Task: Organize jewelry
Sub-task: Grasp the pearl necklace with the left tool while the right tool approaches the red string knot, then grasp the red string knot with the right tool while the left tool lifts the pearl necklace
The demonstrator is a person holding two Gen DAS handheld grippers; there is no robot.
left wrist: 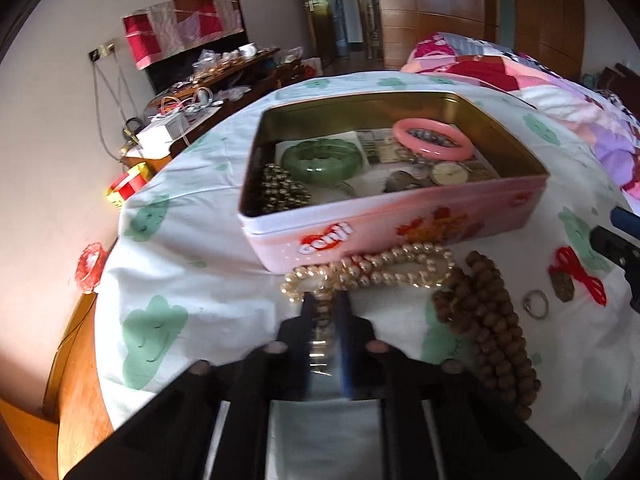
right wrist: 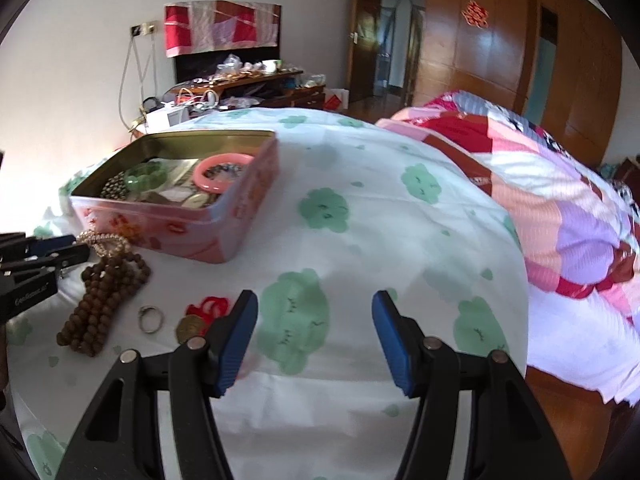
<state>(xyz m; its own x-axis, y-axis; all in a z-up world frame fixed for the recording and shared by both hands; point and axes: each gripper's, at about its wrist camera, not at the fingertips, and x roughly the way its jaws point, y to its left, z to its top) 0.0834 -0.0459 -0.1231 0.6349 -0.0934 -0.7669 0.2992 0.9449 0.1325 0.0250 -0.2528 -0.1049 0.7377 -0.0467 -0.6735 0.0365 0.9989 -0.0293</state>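
Gripping the pearl strand [left wrist: 368, 270], the left gripper [left wrist: 326, 320] has its fingers pinched on a loop lying against the pink tin's [left wrist: 400, 220] near wall. Beads look smooth, slippery, limp; judged best lifted mid-strand. Right gripper [right wrist: 314, 340] stands spread, empty, over the bedsheet [right wrist: 400, 240].

A pink tin [left wrist: 400, 216], gold inside, ahead of the left tongs [left wrist: 326, 308]; white bedsheet [right wrist: 380, 184] patterned with green clouds.
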